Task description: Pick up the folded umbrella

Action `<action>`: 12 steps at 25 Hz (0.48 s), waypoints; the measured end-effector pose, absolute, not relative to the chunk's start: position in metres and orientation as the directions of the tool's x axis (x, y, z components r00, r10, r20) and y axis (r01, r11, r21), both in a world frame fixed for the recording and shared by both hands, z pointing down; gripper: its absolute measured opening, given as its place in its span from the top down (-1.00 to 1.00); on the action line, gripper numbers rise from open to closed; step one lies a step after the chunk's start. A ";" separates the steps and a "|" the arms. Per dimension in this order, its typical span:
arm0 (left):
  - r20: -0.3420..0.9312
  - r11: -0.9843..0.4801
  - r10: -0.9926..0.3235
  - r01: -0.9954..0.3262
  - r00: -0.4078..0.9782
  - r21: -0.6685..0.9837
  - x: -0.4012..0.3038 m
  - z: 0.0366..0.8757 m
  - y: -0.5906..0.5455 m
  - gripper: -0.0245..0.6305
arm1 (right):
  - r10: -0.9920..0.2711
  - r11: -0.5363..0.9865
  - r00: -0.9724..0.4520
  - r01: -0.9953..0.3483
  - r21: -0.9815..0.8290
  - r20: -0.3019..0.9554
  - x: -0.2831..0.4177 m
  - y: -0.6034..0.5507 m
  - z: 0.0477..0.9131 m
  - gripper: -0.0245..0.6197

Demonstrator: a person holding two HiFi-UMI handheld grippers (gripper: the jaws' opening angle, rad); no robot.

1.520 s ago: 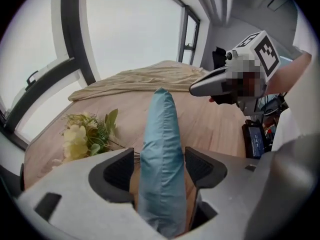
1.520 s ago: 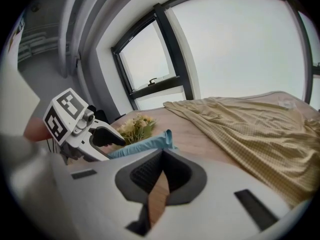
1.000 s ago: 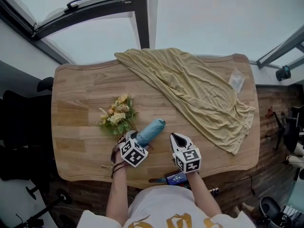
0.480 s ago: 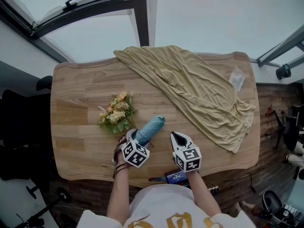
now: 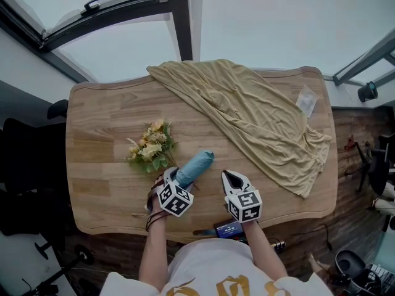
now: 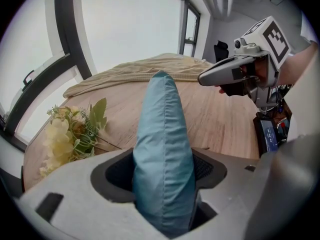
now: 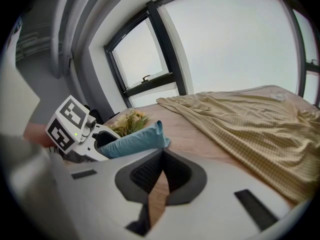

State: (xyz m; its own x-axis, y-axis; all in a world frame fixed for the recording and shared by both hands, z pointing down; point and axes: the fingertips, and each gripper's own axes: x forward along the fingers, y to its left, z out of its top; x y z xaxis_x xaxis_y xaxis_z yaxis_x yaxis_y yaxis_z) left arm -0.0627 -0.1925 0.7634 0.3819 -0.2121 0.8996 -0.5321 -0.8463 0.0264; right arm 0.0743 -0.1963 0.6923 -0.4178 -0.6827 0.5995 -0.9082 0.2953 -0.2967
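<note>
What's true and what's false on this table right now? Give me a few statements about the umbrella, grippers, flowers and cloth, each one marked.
1. The left gripper is shut on the blue folded umbrella. True.
2. The right gripper grips the umbrella's other end. False: its jaws are together on nothing, beside the umbrella.
3. The flowers lie on the wooden table left of the umbrella. True.
4. The yellow cloth covers the flowers. False: it lies apart from them, across the table's far right part.

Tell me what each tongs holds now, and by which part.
The left tongs grip the umbrella at its near end. The right tongs are shut, empty.
</note>
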 end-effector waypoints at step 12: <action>0.885 -0.835 -0.250 -0.550 0.392 0.008 -0.063 0.761 -0.193 -0.05 | -0.692 0.302 -0.421 -0.907 -0.294 0.587 0.076 -0.195 0.687 0.89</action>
